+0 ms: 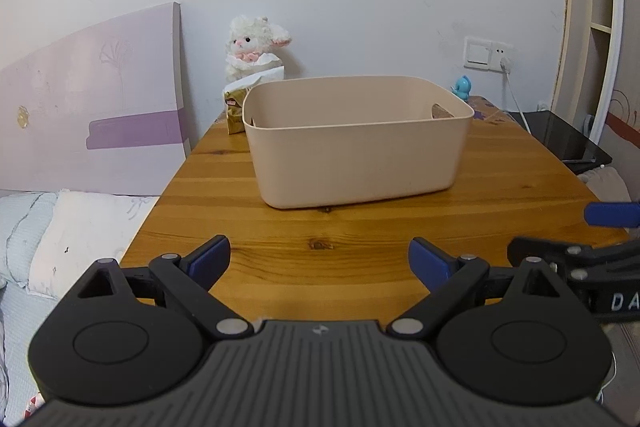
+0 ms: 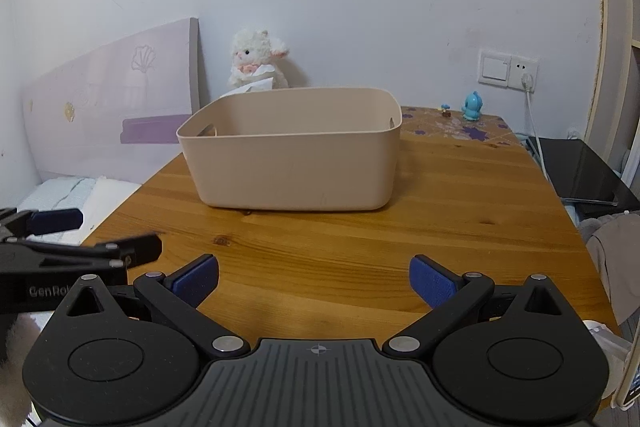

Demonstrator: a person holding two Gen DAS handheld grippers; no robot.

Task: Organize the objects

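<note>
A beige plastic bin stands on the wooden table, also in the right wrist view. Its inside is hidden. Behind it are a white plush lamb and a gold tissue pack. A small blue figurine stands at the table's back right. My left gripper is open and empty above the table's near edge. My right gripper is open and empty beside it. Each shows at the edge of the other's view: the right gripper, the left gripper.
A bed with white bedding and a purple headboard lies left of the table. A black surface sits to the right, with a wall socket and white cable above it. A tiny mushroom toy stands near the figurine.
</note>
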